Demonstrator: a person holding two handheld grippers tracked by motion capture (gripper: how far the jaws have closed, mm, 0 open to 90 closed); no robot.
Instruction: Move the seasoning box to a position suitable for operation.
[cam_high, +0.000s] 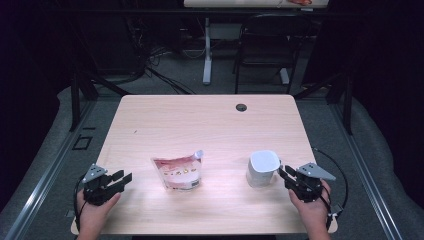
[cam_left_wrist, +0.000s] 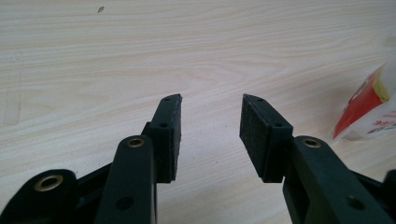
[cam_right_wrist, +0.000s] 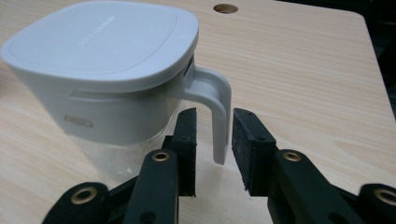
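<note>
**Both grippers open; right one lined up on jug handle**

Left gripper (cam_high: 121, 179) rests near the table's (cam_high: 210, 120) left edge, jaws apart over bare wood, gripping nothing; it points toward the pouch (cam_high: 179, 172), likely staged for a later grab. Pouch lies near the table's middle, spout up-right, contents hidden. White lidded jug (cam_high: 262, 169) stands right of it; clear lower part looks empty. Right gripper (cam_right_wrist: 214, 144) straddles the jug's handle (cam_right_wrist: 215, 114), jaws not yet closed, apparently ready to clamp.

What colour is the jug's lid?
Pale grey-white lid, seen best in the right gripper view.
</note>
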